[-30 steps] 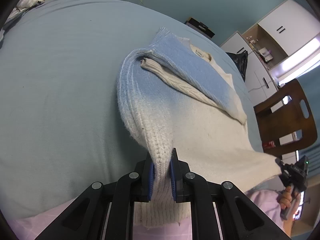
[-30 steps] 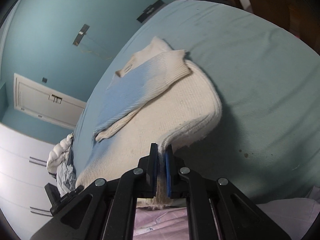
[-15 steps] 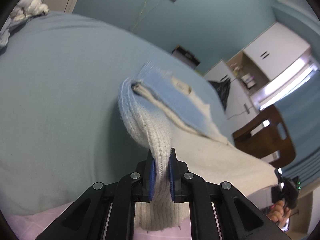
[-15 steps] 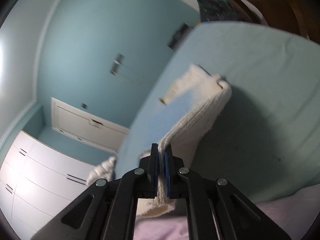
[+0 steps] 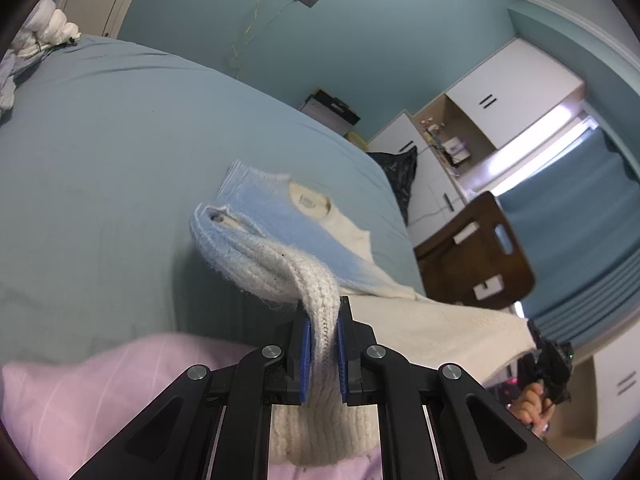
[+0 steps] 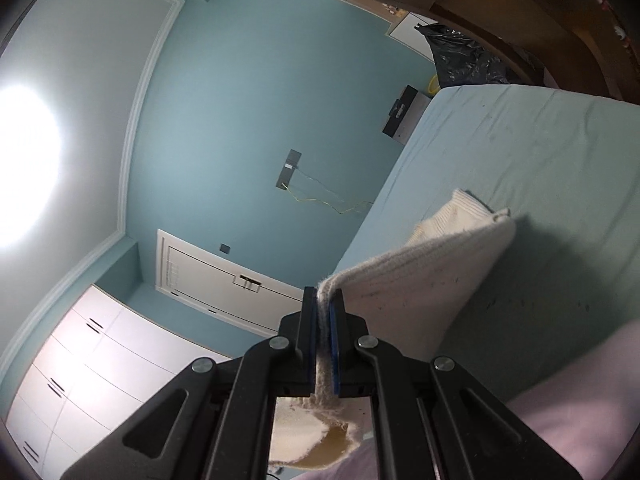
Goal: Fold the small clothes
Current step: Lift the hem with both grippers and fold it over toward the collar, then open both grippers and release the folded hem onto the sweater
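Note:
A small knitted sweater (image 5: 280, 240), cream fading to light blue, is lifted at its near hem above the pale blue bed (image 5: 100, 160). My left gripper (image 5: 323, 320) is shut on one hem corner, the knit bunched between its blue pads. My right gripper (image 6: 323, 304) is shut on the other hem corner of the sweater (image 6: 420, 276), whose cream body slopes down to the bed (image 6: 540, 160). The collar end with its label still rests on the sheet. In the left wrist view the right gripper (image 5: 538, 336) shows at the far right, held by a hand (image 5: 530, 402).
A wooden chair (image 5: 472, 256) stands beside the bed on the right. White cabinets (image 5: 508, 88) and a black bag (image 5: 396, 168) lie beyond it. A heap of clothes (image 5: 36, 40) sits at the bed's far left corner. Pink cloth (image 5: 80, 392) lies under the grippers.
Both grippers have risen, lifting the sweater's hem off the bed. The garment now hangs in a slope from the hem to its collar. Both views tilted up toward the walls.

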Available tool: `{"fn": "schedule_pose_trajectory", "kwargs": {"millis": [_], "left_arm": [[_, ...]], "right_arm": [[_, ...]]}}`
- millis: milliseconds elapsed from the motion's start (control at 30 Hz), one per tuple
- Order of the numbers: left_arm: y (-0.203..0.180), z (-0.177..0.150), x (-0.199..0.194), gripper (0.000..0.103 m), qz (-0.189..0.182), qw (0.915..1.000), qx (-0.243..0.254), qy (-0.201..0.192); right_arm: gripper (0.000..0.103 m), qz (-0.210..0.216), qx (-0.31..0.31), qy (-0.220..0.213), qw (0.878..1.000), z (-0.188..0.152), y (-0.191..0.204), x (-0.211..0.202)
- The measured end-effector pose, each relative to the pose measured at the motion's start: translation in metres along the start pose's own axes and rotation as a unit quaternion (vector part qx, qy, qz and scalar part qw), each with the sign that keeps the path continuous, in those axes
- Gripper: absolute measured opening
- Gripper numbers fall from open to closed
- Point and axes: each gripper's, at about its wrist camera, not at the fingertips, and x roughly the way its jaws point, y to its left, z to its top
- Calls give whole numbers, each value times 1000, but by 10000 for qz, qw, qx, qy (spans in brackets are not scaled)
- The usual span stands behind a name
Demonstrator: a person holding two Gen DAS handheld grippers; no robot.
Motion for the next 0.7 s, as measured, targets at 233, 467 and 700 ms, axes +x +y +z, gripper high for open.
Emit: {"fn": "schedule_pose_trajectory", "kwargs": {"millis": [233, 467, 700], "left_arm": [[-4, -5, -34, 9, -187, 9998, -42, -23], [17, 61, 41, 9, -104, 9979, -429, 483], [55, 200, 196, 10, 18, 9892, -1109, 956]], "right_arm": [[2, 57, -279, -18, 9996, -18, 23, -33], [2, -584, -43, 423, 9974, 11, -10, 24], [2, -1324, 379, 1027, 9851, 106, -58, 147]]}}
